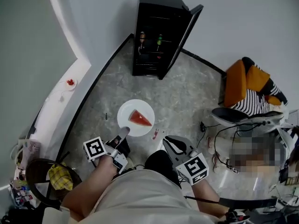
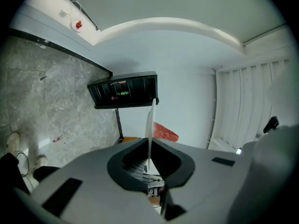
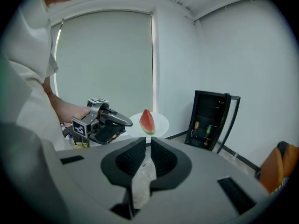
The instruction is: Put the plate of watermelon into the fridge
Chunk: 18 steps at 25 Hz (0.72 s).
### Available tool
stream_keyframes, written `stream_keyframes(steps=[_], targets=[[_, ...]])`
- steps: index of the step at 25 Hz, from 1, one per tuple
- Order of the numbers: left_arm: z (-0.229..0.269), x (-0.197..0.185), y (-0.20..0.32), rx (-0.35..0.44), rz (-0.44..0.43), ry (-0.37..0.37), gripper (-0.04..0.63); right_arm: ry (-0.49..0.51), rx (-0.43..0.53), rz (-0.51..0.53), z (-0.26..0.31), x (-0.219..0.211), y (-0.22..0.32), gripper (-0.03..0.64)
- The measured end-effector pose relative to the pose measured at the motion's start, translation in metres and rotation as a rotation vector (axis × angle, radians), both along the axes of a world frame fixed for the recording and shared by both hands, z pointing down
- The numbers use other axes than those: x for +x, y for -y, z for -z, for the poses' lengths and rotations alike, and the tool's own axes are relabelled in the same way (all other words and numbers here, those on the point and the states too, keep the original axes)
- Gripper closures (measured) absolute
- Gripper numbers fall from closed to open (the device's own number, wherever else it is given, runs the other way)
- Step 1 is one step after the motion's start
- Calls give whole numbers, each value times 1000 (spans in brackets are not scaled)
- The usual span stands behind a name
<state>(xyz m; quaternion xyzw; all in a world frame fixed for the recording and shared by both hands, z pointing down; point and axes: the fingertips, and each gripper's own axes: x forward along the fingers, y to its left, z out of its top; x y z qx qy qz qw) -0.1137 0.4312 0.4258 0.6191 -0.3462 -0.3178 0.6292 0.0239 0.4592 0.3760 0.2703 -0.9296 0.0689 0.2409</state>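
Note:
A white plate (image 1: pixel 127 112) carries one red watermelon wedge (image 1: pixel 139 119) and is held above the grey marble floor. My left gripper (image 1: pixel 123 133) is shut on the plate's near rim. In the left gripper view the plate (image 2: pixel 151 120) stands edge-on between the jaws, with the wedge (image 2: pixel 164 132) to its right. The black fridge (image 1: pixel 161 34) stands ahead by the wall with its door open, and is also in the left gripper view (image 2: pixel 124 90). My right gripper (image 1: pixel 172 144) is shut and holds nothing. Its own view shows the left gripper (image 3: pixel 125 122), plate (image 3: pixel 161 123), wedge (image 3: pixel 146 121) and fridge (image 3: pixel 212 120).
Bottles (image 1: pixel 150 41) stand on a fridge shelf. An orange chair (image 1: pixel 245 85) with striped cloth is at the right, with cables (image 1: pixel 215 139) on the floor nearby. A round stand with a yellow cloth (image 1: pixel 58 177) is at lower left. A white ledge (image 1: pixel 65 90) runs along the left wall.

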Motion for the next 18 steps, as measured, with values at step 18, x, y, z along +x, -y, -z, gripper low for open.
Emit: stream_keyframes(steps=[18], targets=[[-16,24,213,-12,24,-10,571,46,-1,85,6,1,215,509]])
